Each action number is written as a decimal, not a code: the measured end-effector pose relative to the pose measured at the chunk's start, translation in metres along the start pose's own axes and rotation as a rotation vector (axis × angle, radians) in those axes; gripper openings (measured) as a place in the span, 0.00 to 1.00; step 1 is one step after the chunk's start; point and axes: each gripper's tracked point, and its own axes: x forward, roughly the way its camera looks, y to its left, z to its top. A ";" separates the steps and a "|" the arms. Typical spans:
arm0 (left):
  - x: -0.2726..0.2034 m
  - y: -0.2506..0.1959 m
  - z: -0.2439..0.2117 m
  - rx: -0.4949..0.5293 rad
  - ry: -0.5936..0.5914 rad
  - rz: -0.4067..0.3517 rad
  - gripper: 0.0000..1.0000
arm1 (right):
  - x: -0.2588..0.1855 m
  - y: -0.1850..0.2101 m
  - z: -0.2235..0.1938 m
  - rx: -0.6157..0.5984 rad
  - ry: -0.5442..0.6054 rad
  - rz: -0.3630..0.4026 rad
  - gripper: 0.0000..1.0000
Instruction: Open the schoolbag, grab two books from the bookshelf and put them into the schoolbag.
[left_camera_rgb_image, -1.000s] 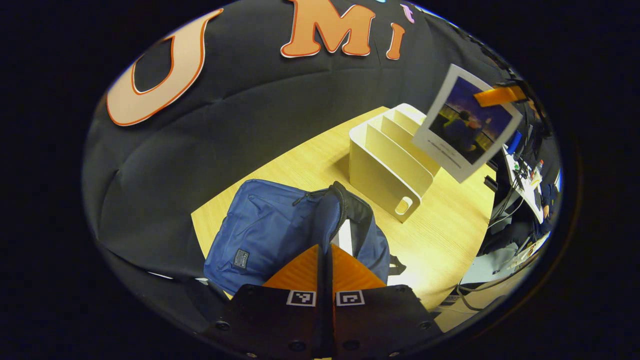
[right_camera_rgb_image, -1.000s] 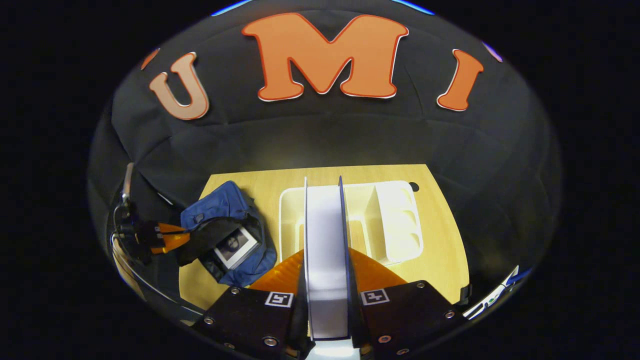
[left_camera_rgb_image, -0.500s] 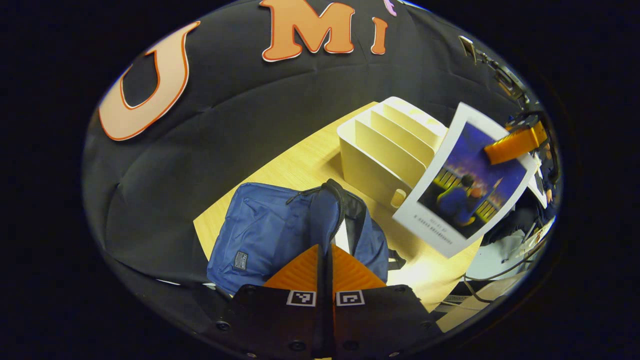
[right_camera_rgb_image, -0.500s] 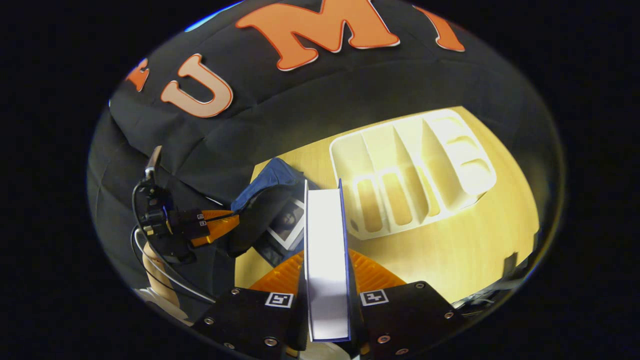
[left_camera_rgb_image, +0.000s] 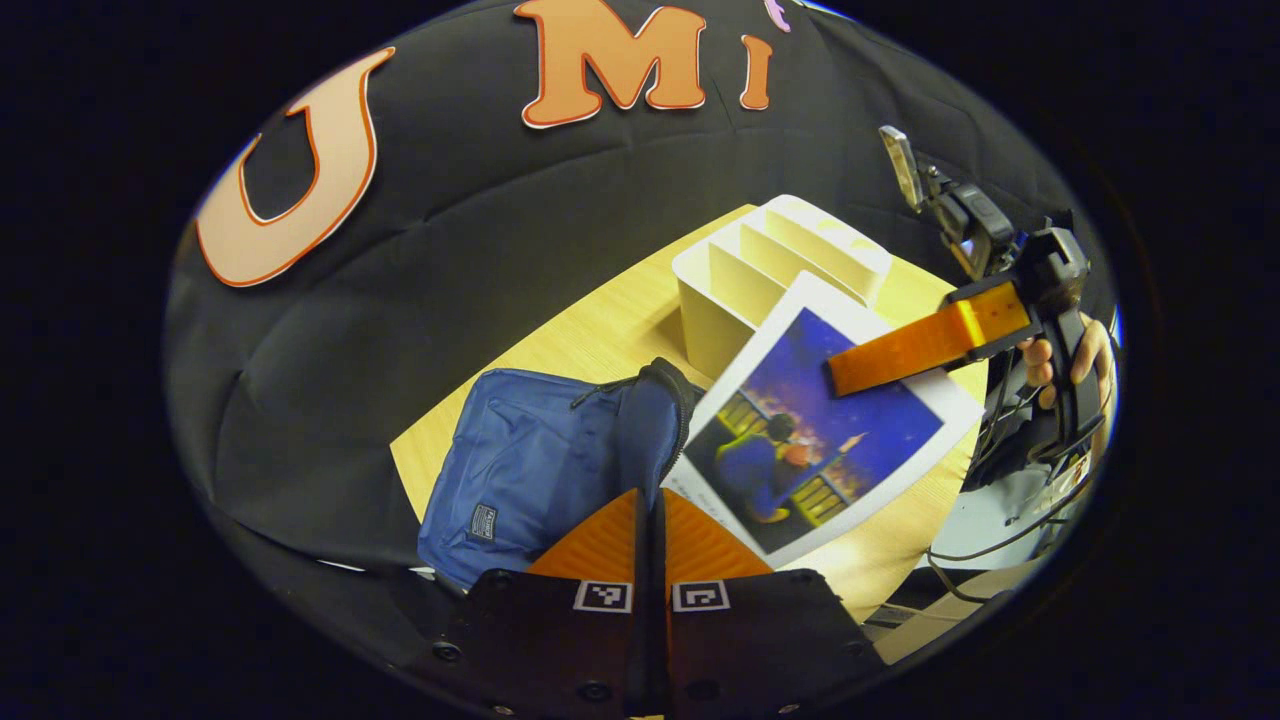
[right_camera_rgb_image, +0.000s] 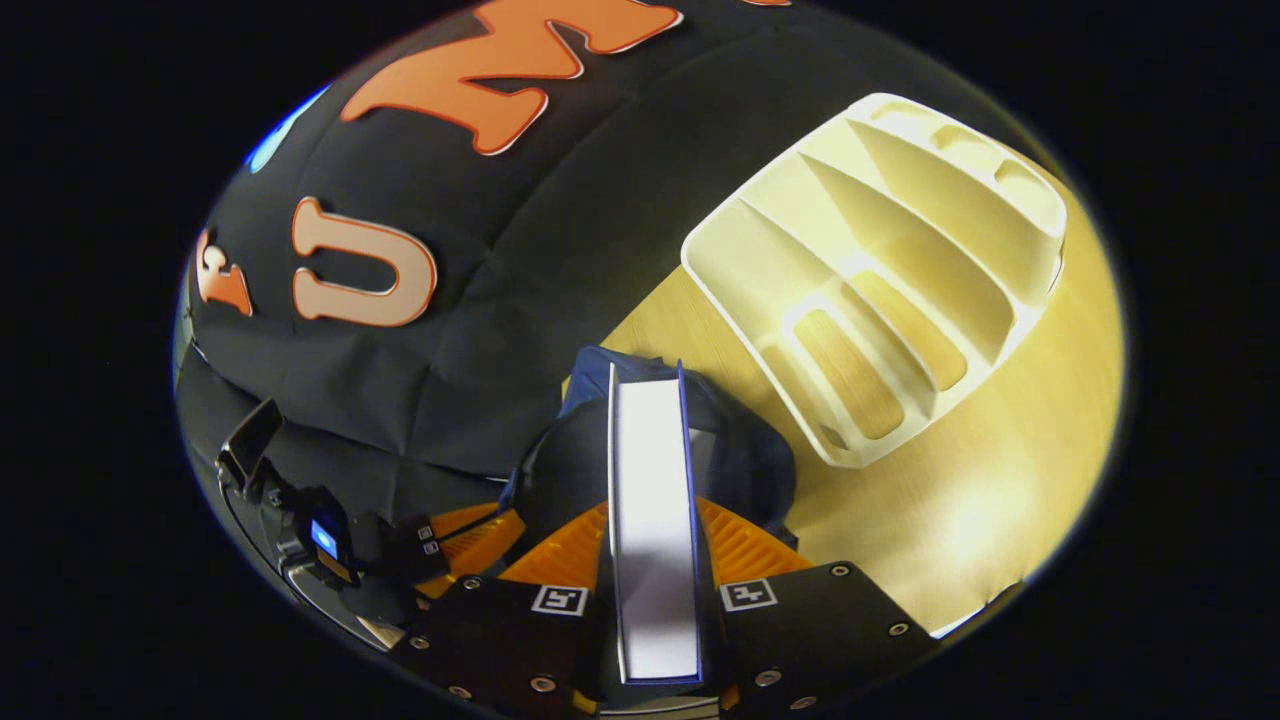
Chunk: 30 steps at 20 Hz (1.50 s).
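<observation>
The blue schoolbag (left_camera_rgb_image: 520, 470) lies on the wooden table (left_camera_rgb_image: 600, 330) with its zipped flap raised. My left gripper (left_camera_rgb_image: 650, 497) is shut on that flap's edge and holds the mouth open. A book (left_camera_rgb_image: 820, 430) with a white border and a blue picture cover hangs tilted over the bag's opening, its lower corner at the mouth. My right gripper (left_camera_rgb_image: 835, 375) is shut on it. In the right gripper view the book (right_camera_rgb_image: 650, 500) is seen edge-on between the fingers of the right gripper (right_camera_rgb_image: 650, 525), with the schoolbag (right_camera_rgb_image: 740, 460) directly beneath it. The white bookshelf (left_camera_rgb_image: 770, 260) stands behind the bag.
The bookshelf (right_camera_rgb_image: 880, 280), a white rack with several upright dividers, stands on the table (right_camera_rgb_image: 1000, 450) right of the bag. A hand (left_camera_rgb_image: 1060, 360) holds the right gripper. Cables and clutter (left_camera_rgb_image: 1000, 540) lie beyond the table's right edge. The left gripper (right_camera_rgb_image: 470, 530) sits beside the bag.
My right gripper has carried the book from above the bookshelf down and across to the bag's opening, tilting it. The left gripper has kept its hold on the flap.
</observation>
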 end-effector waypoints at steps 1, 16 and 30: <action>0.000 0.000 0.000 -0.003 -0.002 -0.002 0.01 | 0.011 -0.005 -0.002 0.023 -0.017 0.002 0.34; -0.007 -0.012 0.029 0.034 -0.037 -0.036 0.00 | 0.143 0.029 -0.080 0.196 -0.082 0.079 0.34; -0.003 0.001 0.010 -0.083 -0.031 -0.030 0.01 | 0.111 -0.019 -0.091 -0.060 0.157 -0.201 0.97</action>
